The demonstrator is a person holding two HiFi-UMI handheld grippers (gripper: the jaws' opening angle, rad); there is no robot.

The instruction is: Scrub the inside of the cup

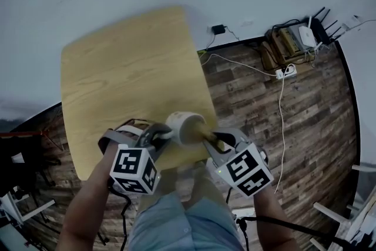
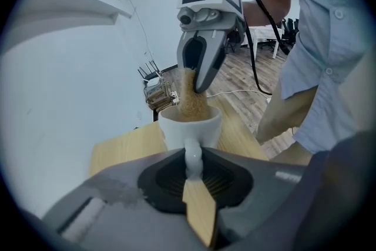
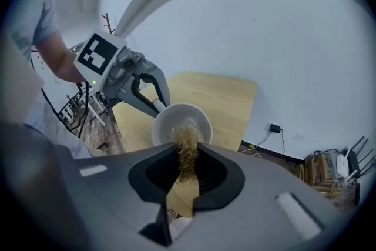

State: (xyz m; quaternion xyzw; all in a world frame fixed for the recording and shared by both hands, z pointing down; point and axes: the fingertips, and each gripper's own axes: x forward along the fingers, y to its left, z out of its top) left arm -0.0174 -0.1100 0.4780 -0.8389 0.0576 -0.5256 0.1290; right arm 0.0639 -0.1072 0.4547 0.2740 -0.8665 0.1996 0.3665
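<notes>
Your head view is blurred, and from there you cannot see into the cup (image 1: 185, 125); its mouth faces away toward your right gripper (image 1: 214, 141). In the left gripper view, the lower end of the scrubber (image 2: 191, 100) drops below the rim and is lost inside. In the right gripper view, the cup's handle is hidden behind your left gripper (image 3: 157, 104).

The cup is white and plain, with a looped handle. You hold it in the air between the two grippers, over the near edge of the wooden table (image 1: 129, 67). The scrubber is a tan, fibrous wad, and its tip reaches just into the cup's mouth.

Your left gripper's jaws are clamped on the cup's handle. Your right gripper's jaws are pinched on the scrubber.
</notes>
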